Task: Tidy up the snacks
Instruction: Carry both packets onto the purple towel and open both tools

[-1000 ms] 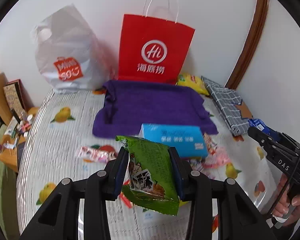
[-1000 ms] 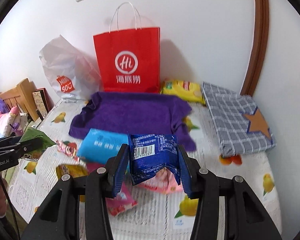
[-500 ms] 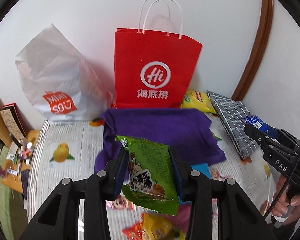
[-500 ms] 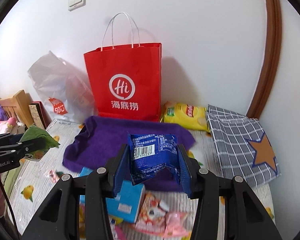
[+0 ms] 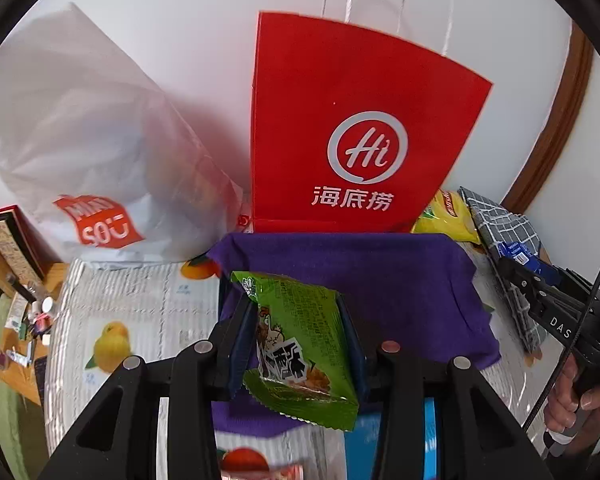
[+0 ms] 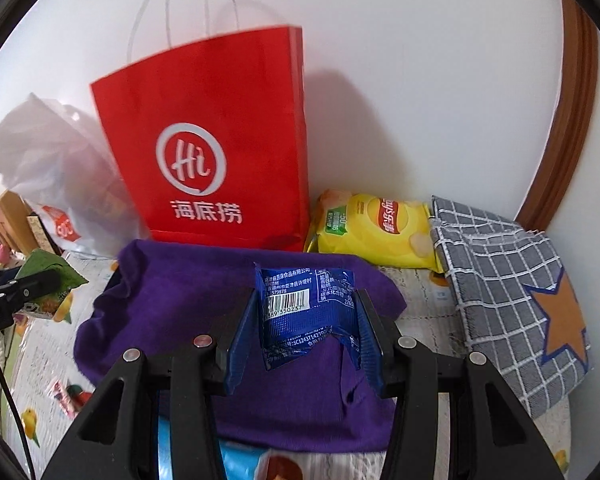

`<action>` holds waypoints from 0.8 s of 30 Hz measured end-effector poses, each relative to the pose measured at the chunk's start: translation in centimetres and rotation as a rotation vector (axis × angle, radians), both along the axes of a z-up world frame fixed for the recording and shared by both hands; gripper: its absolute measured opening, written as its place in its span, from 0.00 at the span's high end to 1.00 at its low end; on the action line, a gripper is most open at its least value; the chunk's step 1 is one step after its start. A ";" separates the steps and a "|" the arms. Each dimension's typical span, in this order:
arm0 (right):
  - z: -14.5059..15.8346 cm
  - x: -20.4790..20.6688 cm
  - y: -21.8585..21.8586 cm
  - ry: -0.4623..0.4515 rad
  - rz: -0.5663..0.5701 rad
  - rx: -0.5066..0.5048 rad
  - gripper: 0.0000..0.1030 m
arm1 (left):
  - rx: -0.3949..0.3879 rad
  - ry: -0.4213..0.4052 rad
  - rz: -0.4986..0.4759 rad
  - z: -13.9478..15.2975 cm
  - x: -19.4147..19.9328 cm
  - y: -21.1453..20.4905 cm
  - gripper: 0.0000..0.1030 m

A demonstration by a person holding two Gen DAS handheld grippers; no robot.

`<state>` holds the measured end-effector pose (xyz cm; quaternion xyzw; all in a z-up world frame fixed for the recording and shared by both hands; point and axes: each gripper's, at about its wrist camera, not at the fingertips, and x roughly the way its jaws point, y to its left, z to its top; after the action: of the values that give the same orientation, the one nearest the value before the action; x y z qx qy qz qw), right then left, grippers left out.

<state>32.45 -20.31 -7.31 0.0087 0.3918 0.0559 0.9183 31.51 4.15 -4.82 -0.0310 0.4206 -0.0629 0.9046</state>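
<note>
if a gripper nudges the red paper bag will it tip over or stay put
The red paper bag is tall on a narrow base, on soft bedding, so it would probably tip easily. It looks like stiff paper, so it should likely topple whole rather than crumple. Its contents are hidden, so weight is unclear.

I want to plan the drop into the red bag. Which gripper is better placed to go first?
Probably the left gripper. Its green snack packet sits almost directly before the red paper bag, which fills that view. The right gripper, shut on the blue snack packet, sees the bag off to its left.
</note>
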 end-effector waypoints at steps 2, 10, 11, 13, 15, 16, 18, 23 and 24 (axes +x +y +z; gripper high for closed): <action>-0.5 1.1 0.1 0.000 -0.002 -0.005 0.54 | -0.005 0.003 -0.005 -0.4 1.2 -0.2 0.62; -3.6 4.0 0.3 0.031 0.006 -0.020 0.54 | -0.029 0.042 -0.002 -3.7 4.7 -0.4 0.62; -4.3 4.4 0.0 0.043 0.000 -0.012 0.54 | -0.038 0.052 -0.005 -4.4 5.1 -0.3 0.62; -5.3 5.1 -0.1 0.078 0.000 -0.017 0.54 | -0.051 0.078 -0.006 -5.6 5.7 -0.2 0.62; -5.9 5.3 -0.2 0.080 -0.001 -0.036 0.54 | -0.048 0.103 -0.013 -6.3 6.1 -0.2 0.62; -6.0 5.3 -0.2 0.085 0.003 -0.037 0.54 | -0.048 0.104 -0.013 -6.5 6.1 -0.1 0.62; -6.4 5.5 -0.3 0.093 0.007 -0.028 0.54 | -0.052 0.115 -0.005 -7.0 6.3 0.1 0.62; -7.4 5.9 0.3 0.123 0.027 -0.039 0.54 | -0.053 0.122 -0.010 -7.3 6.5 0.3 0.62; -7.6 5.9 0.6 0.129 0.037 -0.043 0.54 | -0.054 0.121 -0.011 -7.3 6.5 0.4 0.62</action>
<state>38.37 -19.74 -14.92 -0.0149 0.4514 0.0636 0.8899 38.03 4.52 -12.12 -0.0567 0.4727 -0.0773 0.8760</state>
